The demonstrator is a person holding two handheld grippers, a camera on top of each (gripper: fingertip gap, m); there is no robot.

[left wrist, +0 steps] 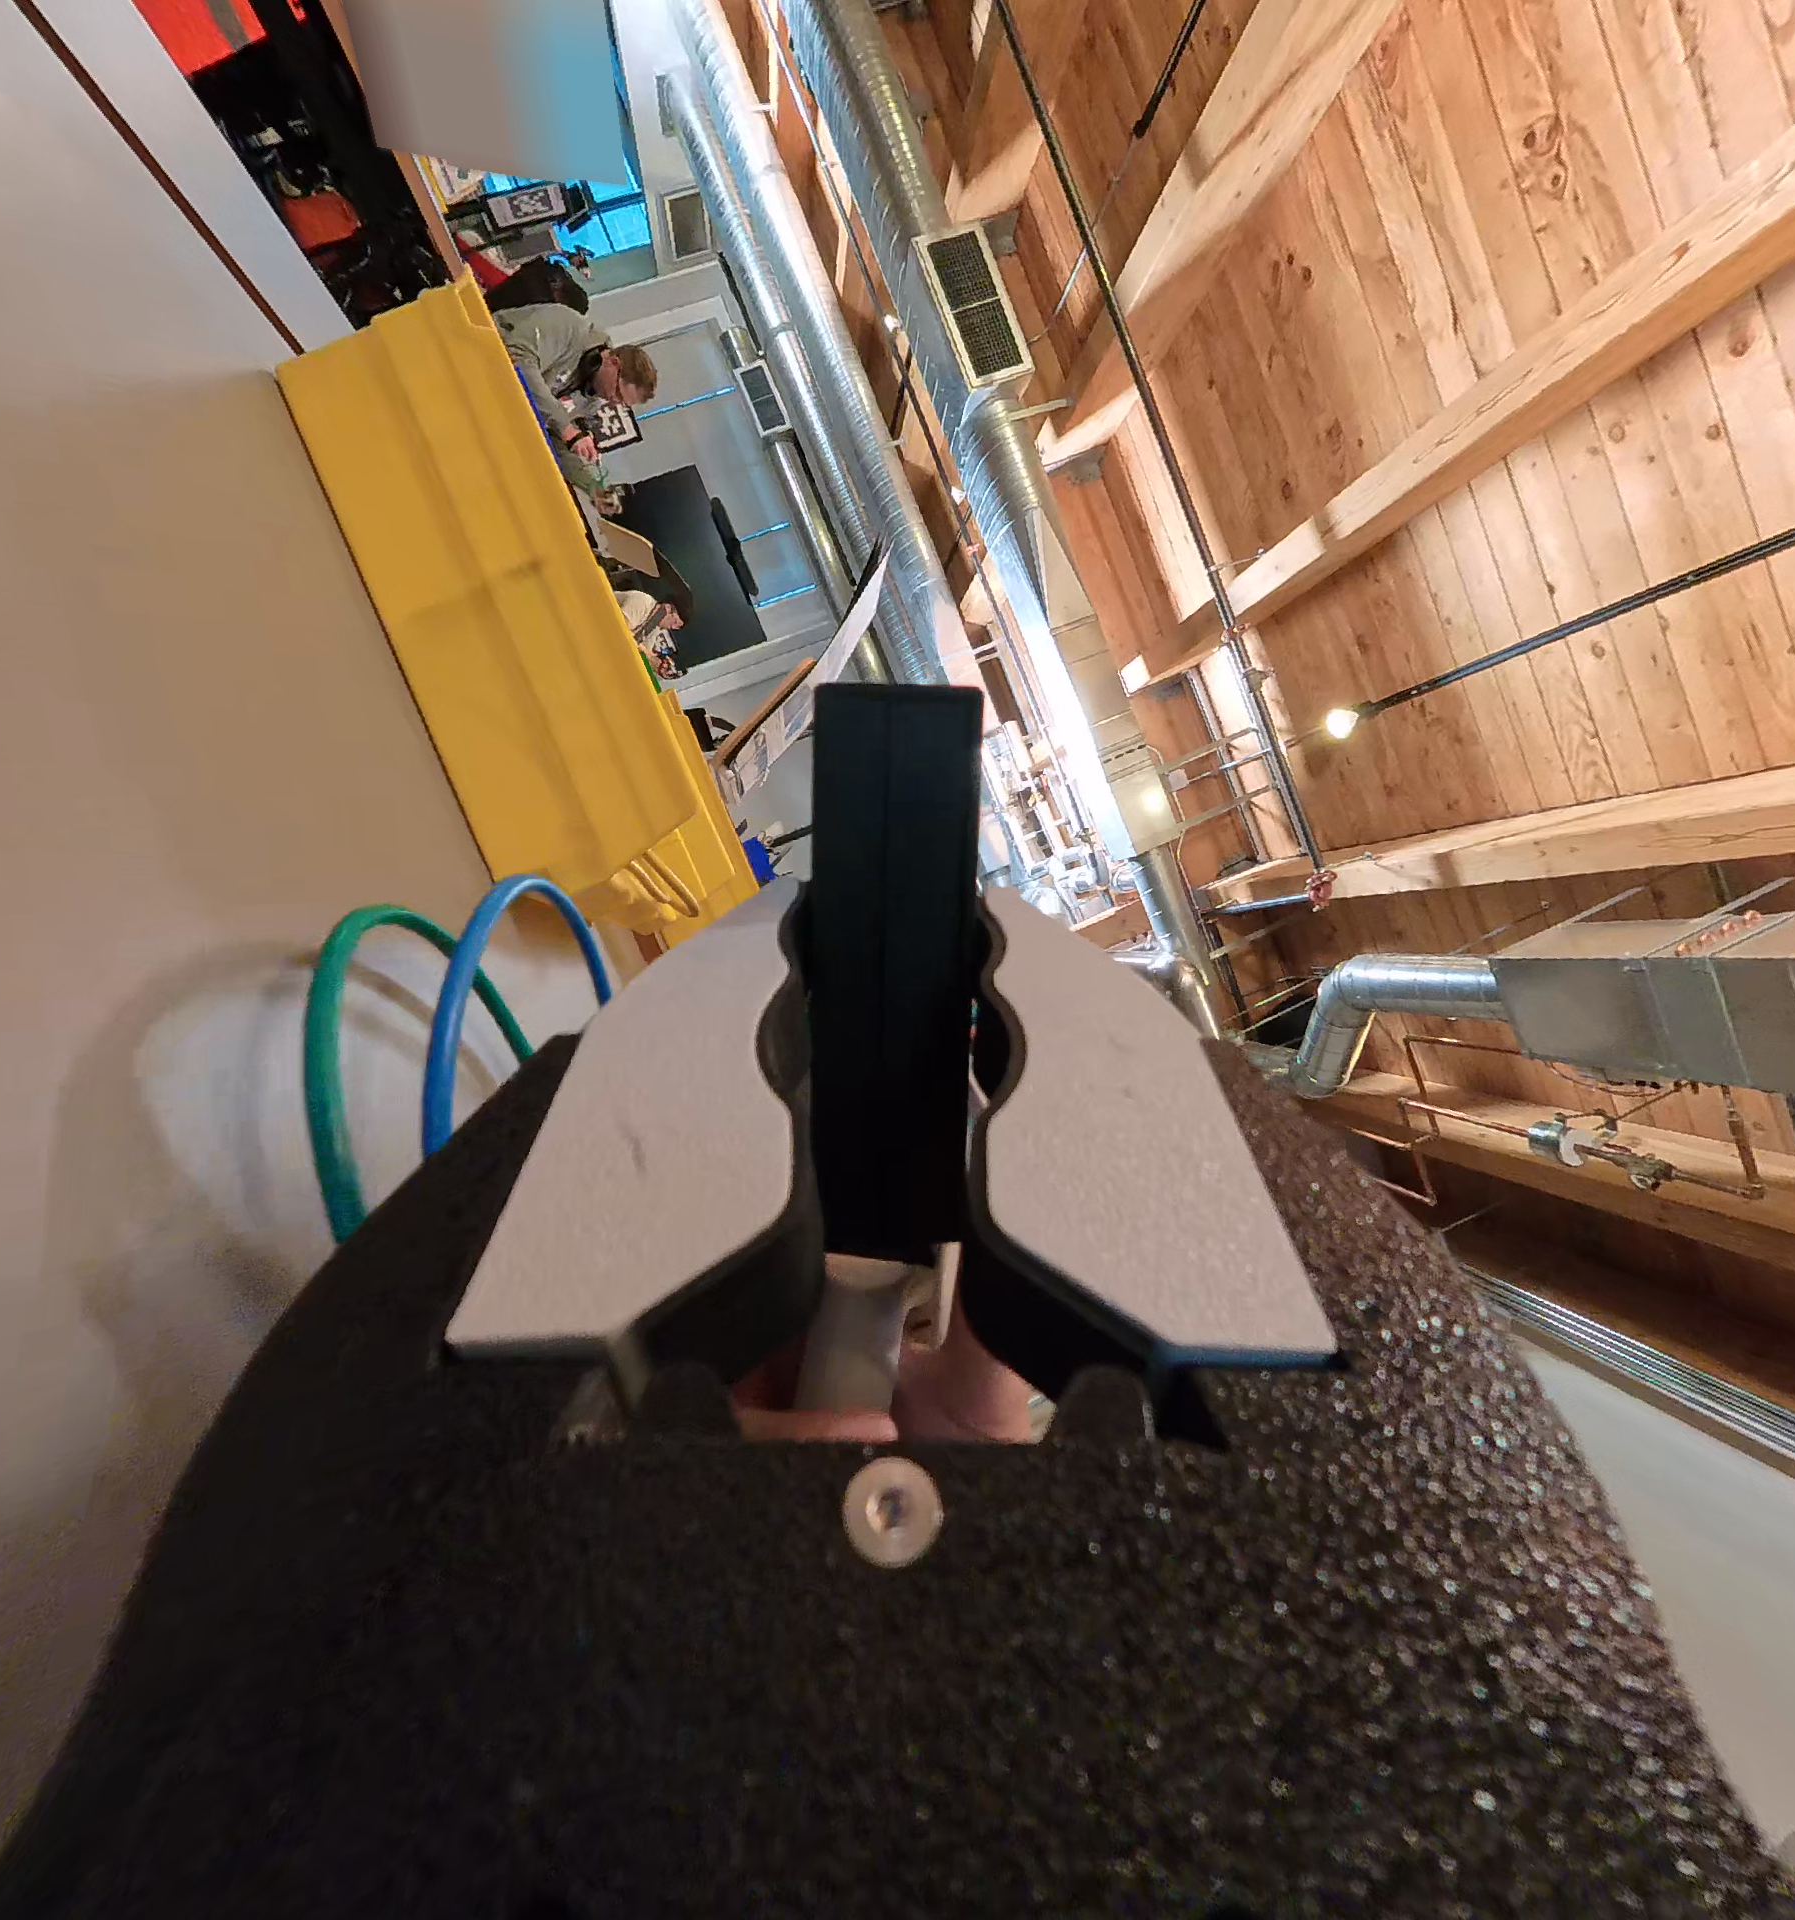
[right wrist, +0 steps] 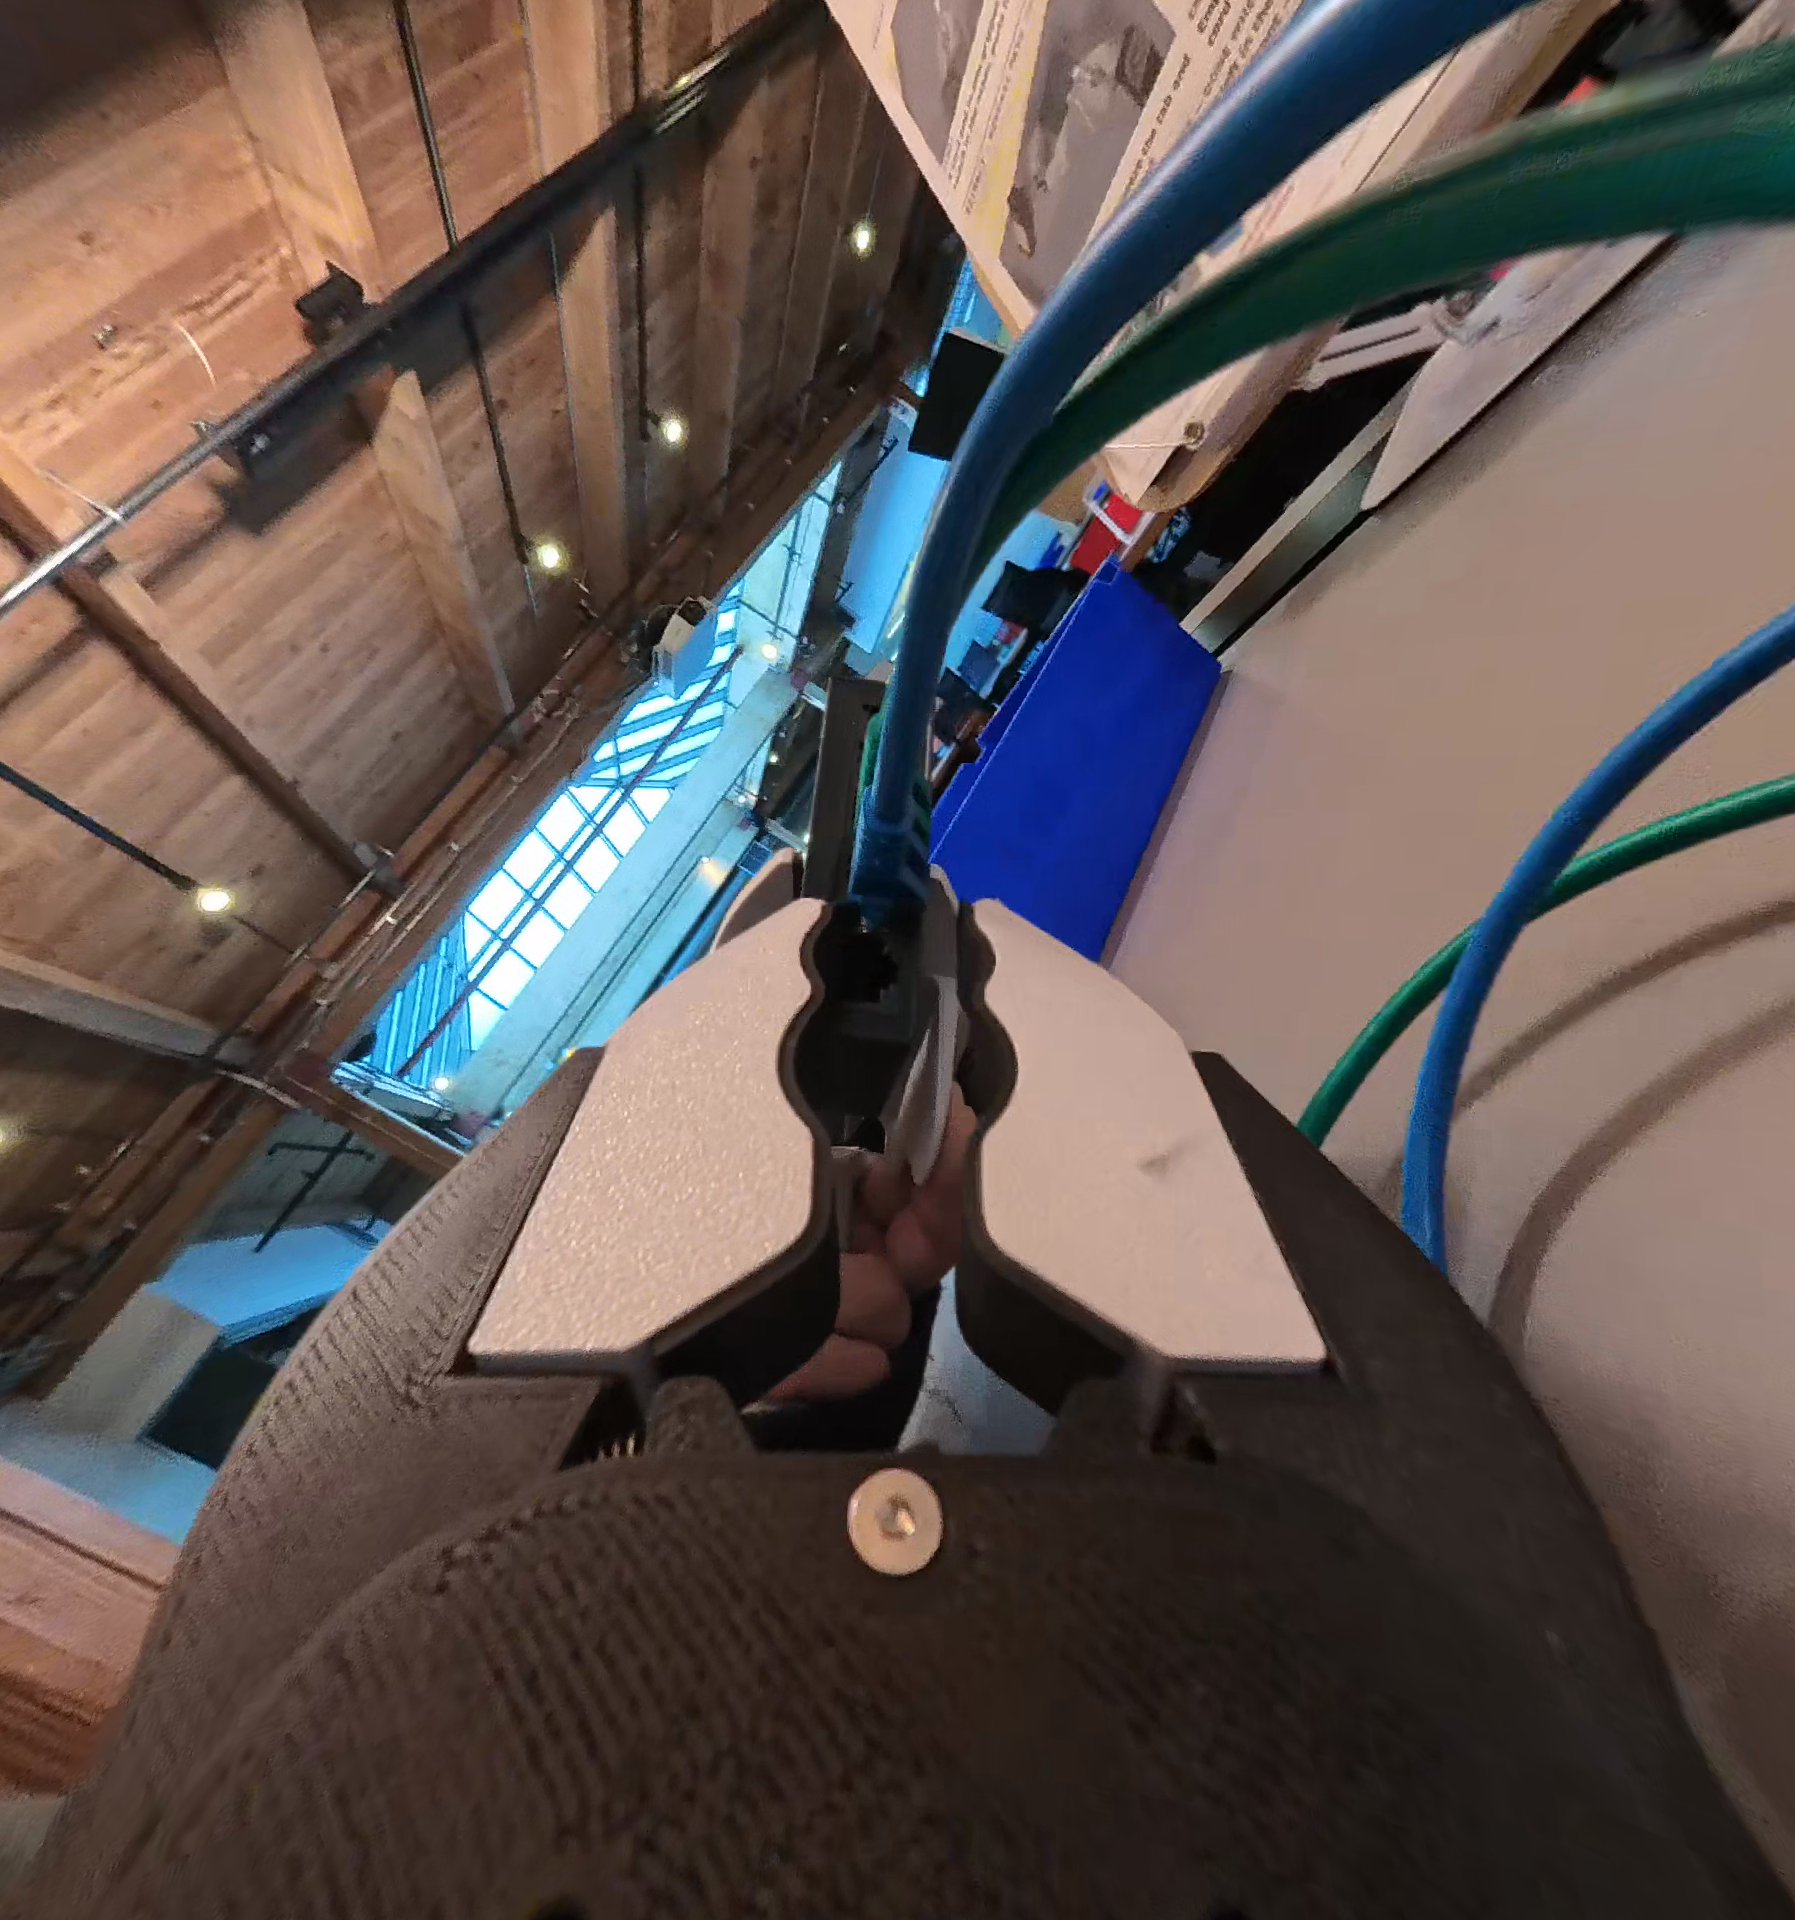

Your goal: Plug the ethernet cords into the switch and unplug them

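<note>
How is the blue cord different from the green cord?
The blue ethernet cord is blue and lies in front, so its ribbed plug boot shows at the black switch; the green ethernet cord is green and runs behind it, its plug mostly hidden. Both are thin round cables that loop over the beige table.

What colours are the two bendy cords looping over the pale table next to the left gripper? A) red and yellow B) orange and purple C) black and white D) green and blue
D: in the left wrist view a thin green cord and a thin blue cord arch over the pale beige table, beside the left gripper, which is clamped on a flat black box.
</note>
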